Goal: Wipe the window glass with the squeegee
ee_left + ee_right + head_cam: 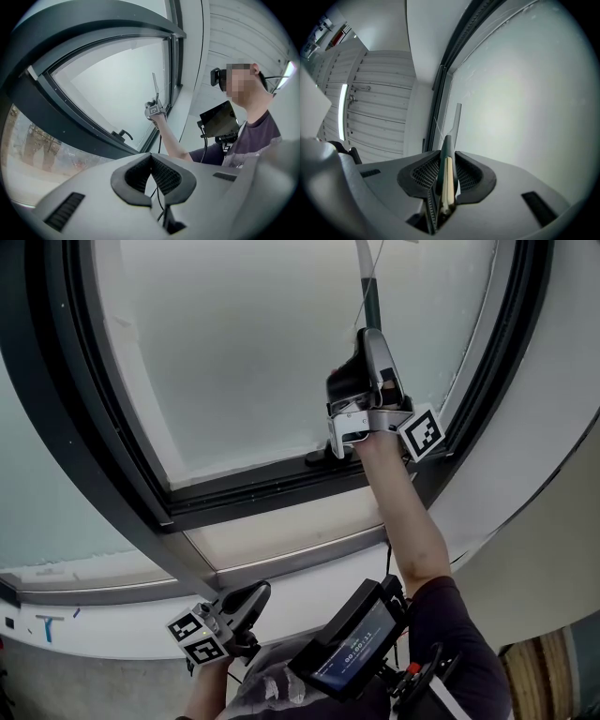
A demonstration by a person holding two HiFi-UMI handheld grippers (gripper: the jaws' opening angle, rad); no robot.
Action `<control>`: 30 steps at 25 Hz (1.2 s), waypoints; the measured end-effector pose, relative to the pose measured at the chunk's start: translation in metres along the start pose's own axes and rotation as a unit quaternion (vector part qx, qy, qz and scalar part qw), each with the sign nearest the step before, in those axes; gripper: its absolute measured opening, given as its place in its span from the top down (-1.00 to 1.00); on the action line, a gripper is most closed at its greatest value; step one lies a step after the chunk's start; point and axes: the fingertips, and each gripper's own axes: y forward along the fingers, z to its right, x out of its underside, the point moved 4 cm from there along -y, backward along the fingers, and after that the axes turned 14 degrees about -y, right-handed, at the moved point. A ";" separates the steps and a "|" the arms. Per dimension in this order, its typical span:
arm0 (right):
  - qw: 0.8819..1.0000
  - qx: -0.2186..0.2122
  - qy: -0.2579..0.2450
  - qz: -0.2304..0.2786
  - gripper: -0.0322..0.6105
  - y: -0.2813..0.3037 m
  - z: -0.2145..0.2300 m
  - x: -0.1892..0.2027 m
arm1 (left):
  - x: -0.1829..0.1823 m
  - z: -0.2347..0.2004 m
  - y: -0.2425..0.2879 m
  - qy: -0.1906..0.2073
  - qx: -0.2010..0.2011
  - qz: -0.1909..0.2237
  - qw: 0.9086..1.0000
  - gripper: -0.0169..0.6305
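The squeegee has a dark green handle and a thin blade that I see edge-on against the frosted window glass. My right gripper points steeply up near the pane's right edge and is shut on the squeegee's handle. The blade rises ahead of its jaws beside the glass. My left gripper hangs low below the sill, its pads pressed together with nothing between them. From the left gripper view, the right gripper and the squeegee show far off against the pane.
A dark window frame surrounds the glass, with a black window handle on its bottom rail just under the right gripper. A lower pane lies to the left. A device with a screen hangs at the person's chest. A white wall stands to the right.
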 end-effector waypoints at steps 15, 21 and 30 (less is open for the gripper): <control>0.999 0.023 0.022 -0.013 0.62 0.002 -0.004 0.003 | -0.022 0.027 0.012 -0.030 -0.003 -0.013 0.999 0.93; 0.999 0.033 0.037 -0.016 0.62 -0.011 0.000 0.011 | -0.026 0.028 0.017 -0.035 -0.004 -0.014 0.999 0.93; 0.997 0.045 0.060 -0.021 0.62 -0.060 0.012 0.034 | -0.006 0.010 0.015 -0.027 -0.013 -0.020 0.999 0.93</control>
